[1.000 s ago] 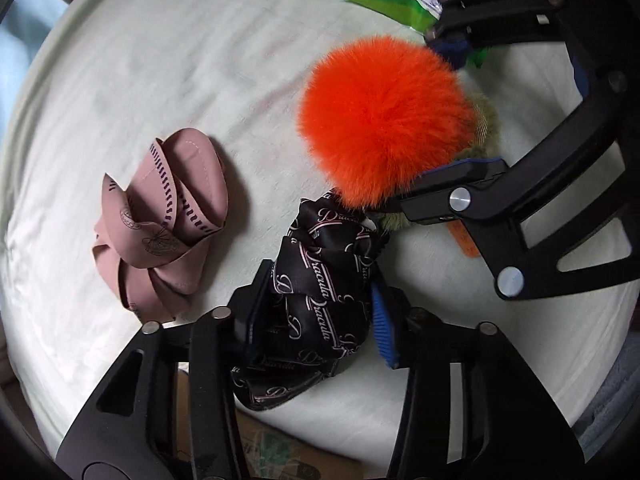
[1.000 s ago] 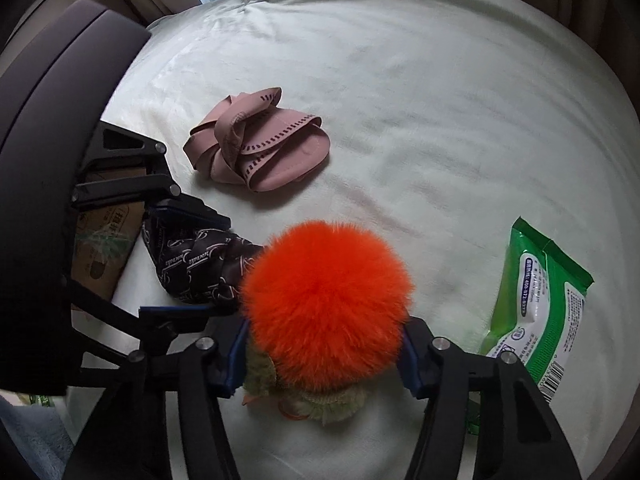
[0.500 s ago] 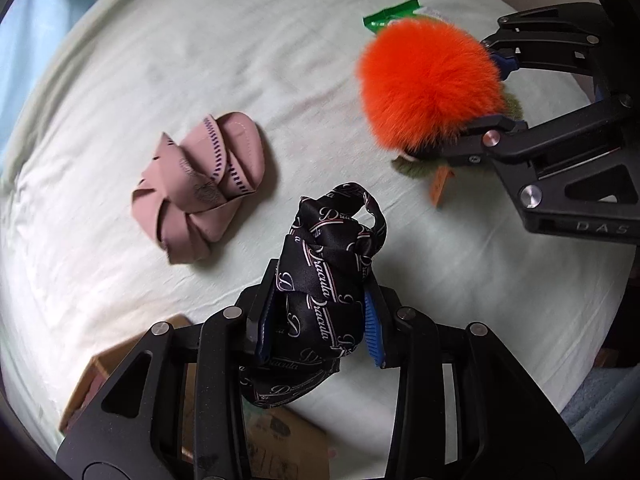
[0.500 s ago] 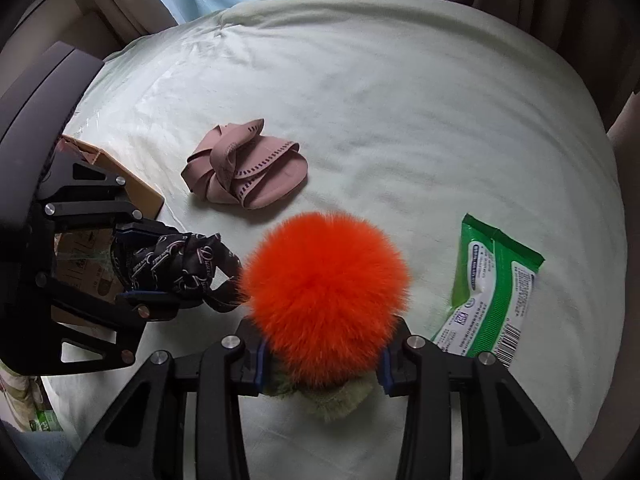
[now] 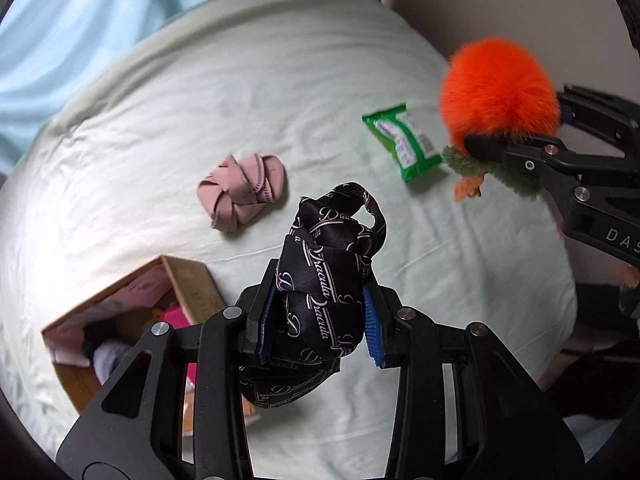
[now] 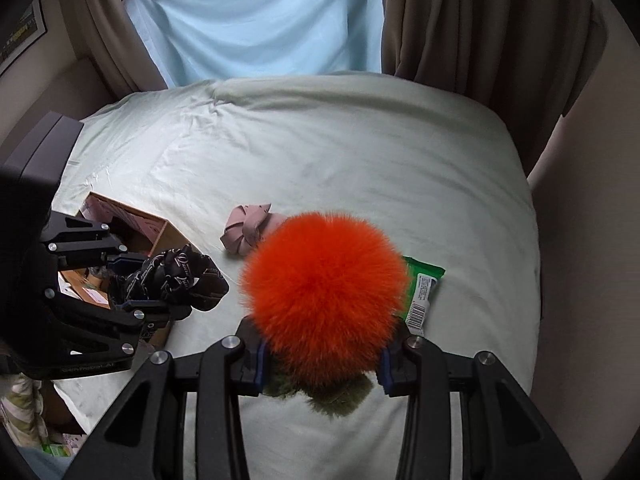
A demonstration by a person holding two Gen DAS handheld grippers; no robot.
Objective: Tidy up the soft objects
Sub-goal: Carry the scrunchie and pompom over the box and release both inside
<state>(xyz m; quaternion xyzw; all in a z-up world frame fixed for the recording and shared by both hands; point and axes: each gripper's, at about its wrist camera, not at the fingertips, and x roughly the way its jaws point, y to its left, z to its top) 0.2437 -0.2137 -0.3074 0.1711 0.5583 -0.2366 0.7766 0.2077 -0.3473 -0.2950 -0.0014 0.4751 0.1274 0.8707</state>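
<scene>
My left gripper (image 5: 320, 320) is shut on a knotted black scarf (image 5: 328, 264) with pale lettering, held up above the bed. In the right wrist view that same left gripper (image 6: 132, 282) and the black scarf (image 6: 180, 272) hang at the left. Between the blue pads of my right gripper (image 6: 322, 362), which is shut, sits a fluffy orange pompom toy (image 6: 324, 280) with a green furry base. The left wrist view shows the right gripper (image 5: 532, 128) and the orange pompom toy (image 5: 496, 88) at the upper right. A folded pink scarf (image 5: 240, 190) lies on the sheet.
An open cardboard box (image 5: 188, 280) with soft items inside stands on the bed's near left. A green wipes pack (image 5: 404, 140) lies to the right of the pink scarf. The pale green bed (image 6: 360, 140) ends at brown curtains (image 6: 460, 20) and a light blue cloth (image 6: 260, 20).
Both grippers have risen well above the bed, each carrying its item. The bed looks smaller, the box has come into view, and the left gripper has rolled.
</scene>
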